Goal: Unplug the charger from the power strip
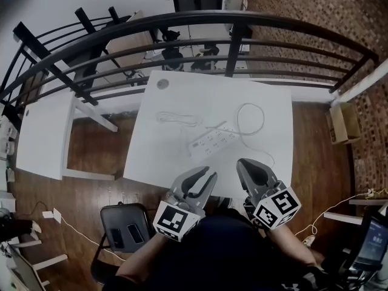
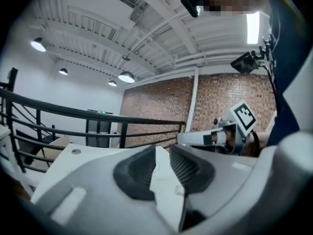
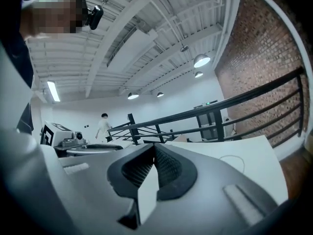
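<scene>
A white power strip [image 1: 211, 141] lies near the middle of the white table [image 1: 163, 156]. Its cord curls in a loop [image 1: 250, 119] behind it. A thin white charger cable [image 1: 179, 119] lies to its left; whether its plug sits in the strip is too small to tell. Both grippers hang above the table's near edge, short of the strip and pointing almost level. My left gripper [image 1: 210, 173] [image 2: 163, 148] has its jaws a narrow gap apart with nothing between them. The pads of my right gripper [image 1: 244, 162] [image 3: 154, 146] meet at the tips, shut on nothing.
A black railing [image 1: 200, 23] runs behind the table, with a brick wall [image 1: 315, 11] to the right. A dark chair [image 1: 124, 229] stands at the lower left, a second white table [image 1: 45, 132] further left, and a cardboard box [image 1: 342, 123] at the right. A person [image 3: 103, 126] stands far off.
</scene>
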The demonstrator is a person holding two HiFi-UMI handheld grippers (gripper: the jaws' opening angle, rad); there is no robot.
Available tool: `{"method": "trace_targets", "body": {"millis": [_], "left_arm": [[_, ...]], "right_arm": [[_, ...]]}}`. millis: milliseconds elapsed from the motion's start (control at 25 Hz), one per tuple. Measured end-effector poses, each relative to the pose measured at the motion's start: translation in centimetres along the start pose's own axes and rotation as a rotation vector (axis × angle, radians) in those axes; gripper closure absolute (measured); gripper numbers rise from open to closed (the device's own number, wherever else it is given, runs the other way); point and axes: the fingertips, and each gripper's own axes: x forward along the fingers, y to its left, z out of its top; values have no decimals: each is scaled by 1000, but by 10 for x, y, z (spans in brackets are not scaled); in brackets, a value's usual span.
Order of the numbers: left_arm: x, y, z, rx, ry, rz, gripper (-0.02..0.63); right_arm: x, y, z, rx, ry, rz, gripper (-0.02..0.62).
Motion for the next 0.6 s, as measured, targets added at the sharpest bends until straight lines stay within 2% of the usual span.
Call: {"method": "trace_targets", "body": {"millis": [200,600], "left_arm": [[3,-1,-6,-32,14,-5,517],[7,-5,-10,-43,35,-22,517]], "right_arm": [[-7,-7,-2,-25,-26,-48,584],[-10,-8,-5,-24,-9,-53,584]]}}
